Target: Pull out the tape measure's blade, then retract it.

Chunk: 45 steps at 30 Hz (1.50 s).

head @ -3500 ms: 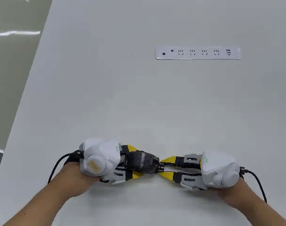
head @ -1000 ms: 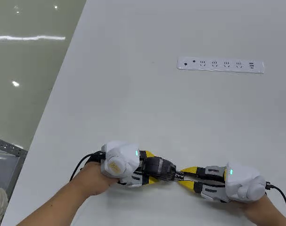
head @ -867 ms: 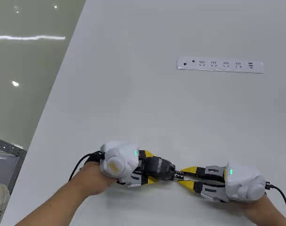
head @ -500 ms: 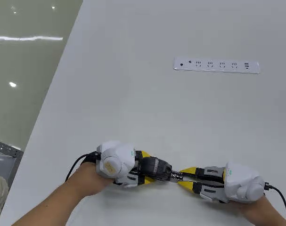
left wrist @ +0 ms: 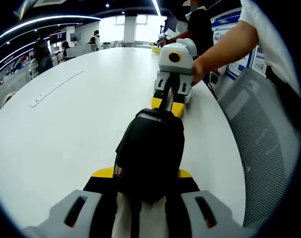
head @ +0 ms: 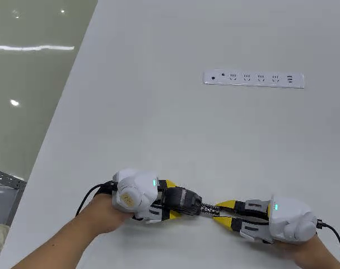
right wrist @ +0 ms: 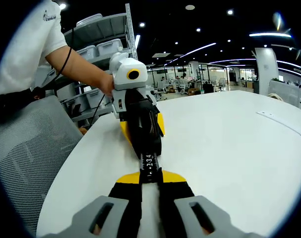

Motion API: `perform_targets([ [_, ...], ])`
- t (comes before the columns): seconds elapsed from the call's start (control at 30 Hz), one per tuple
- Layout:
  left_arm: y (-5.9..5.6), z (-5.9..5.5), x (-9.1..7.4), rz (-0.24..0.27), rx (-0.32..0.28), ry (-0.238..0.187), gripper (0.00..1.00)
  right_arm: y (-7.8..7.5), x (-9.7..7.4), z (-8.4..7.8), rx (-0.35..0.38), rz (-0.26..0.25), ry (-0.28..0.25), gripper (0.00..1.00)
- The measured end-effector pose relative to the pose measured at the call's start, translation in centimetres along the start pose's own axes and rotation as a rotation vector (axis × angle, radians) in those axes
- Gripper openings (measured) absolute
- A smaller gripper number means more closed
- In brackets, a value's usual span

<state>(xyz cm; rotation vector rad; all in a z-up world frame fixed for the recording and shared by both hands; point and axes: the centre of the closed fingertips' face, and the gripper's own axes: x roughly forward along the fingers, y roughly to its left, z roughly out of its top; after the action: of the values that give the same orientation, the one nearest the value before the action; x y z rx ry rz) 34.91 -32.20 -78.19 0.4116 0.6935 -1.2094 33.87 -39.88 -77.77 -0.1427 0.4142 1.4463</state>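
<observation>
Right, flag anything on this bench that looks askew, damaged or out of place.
Nothing stands out. The left gripper holds the tape measure squarely, the right gripper pinches the blade, and the short length that is out runs straight, without kink or twist. The power strip lies flat on the white table.

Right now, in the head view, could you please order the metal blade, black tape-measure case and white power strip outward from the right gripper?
1. Metal blade: in the right gripper's jaws.
2. Black tape-measure case: just leftward.
3. White power strip: far across the table.
</observation>
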Motion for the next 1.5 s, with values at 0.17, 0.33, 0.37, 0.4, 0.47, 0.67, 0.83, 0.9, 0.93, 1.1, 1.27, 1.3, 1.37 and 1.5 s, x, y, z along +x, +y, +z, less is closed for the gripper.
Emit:
perform_targets([
  [0.17, 0.0, 0.0, 0.0, 0.000, 0.000, 0.001, 0.33, 0.1, -0.5, 0.0, 0.002, -0.008, -0.003, 0.11],
  [0.33, 0.0, 0.0, 0.0, 0.000, 0.000, 0.001, 0.33, 0.0, -1.0, -0.3, 0.006, -0.014, -0.004, 0.11],
  [0.37, 0.0, 0.0, 0.0, -0.001, 0.001, 0.002, 0.33, 0.0, -1.1, -0.3, 0.005, -0.015, -0.004, 0.11],
  [0.4, 0.0, 0.0, 0.0, 0.000, 0.002, 0.002, 0.33, 0.0, -1.2, -0.3, 0.005, -0.016, -0.004, 0.11],
  [0.47, 0.0, 0.1, 0.0, -0.001, 0.002, 0.003, 0.33, 0.0, -1.4, -0.4, -0.007, -0.022, -0.003, 0.10],
  [0.67, 0.0, 0.1, 0.0, 0.000, 0.001, 0.002, 0.33, -0.3, -1.8, -0.7, 0.006, -0.025, -0.007, 0.10],
  [0.83, 0.0, 0.1, 0.0, 0.000, 0.002, 0.002, 0.33, -0.2, -2.0, -0.6, 0.014, -0.024, -0.008, 0.10],
  [0.9, 0.0, 0.1, 0.0, 0.000, 0.002, 0.003, 0.33, -0.2, -2.0, -0.6, 0.015, -0.023, -0.007, 0.10],
  [0.93, 0.0, 0.1, 0.0, 0.000, 0.002, 0.003, 0.33, -0.2, -2.1, -0.6, 0.015, -0.024, -0.007, 0.10],
  [1.1, 0.0, 0.1, 0.0, -0.002, 0.004, 0.003, 0.33, -0.2, -2.4, -0.8, 0.014, -0.020, -0.005, 0.10],
  [1.27, 0.0, 0.1, 0.1, 0.003, 0.007, 0.006, 0.33, -0.2, -2.8, -1.0, 0.012, -0.024, -0.006, 0.10],
  [1.3, 0.0, 0.1, 0.1, 0.004, 0.006, 0.005, 0.33, -0.2, -2.9, -1.0, 0.011, -0.024, -0.005, 0.10],
  [1.37, 0.0, 0.1, 0.1, 0.003, 0.005, 0.005, 0.33, -0.2, -3.0, -0.9, 0.012, -0.026, -0.006, 0.10],
  [1.5, 0.0, 0.1, 0.1, 0.004, 0.006, 0.007, 0.33, -0.2, -3.4, -1.2, 0.016, -0.030, -0.006, 0.10],
])
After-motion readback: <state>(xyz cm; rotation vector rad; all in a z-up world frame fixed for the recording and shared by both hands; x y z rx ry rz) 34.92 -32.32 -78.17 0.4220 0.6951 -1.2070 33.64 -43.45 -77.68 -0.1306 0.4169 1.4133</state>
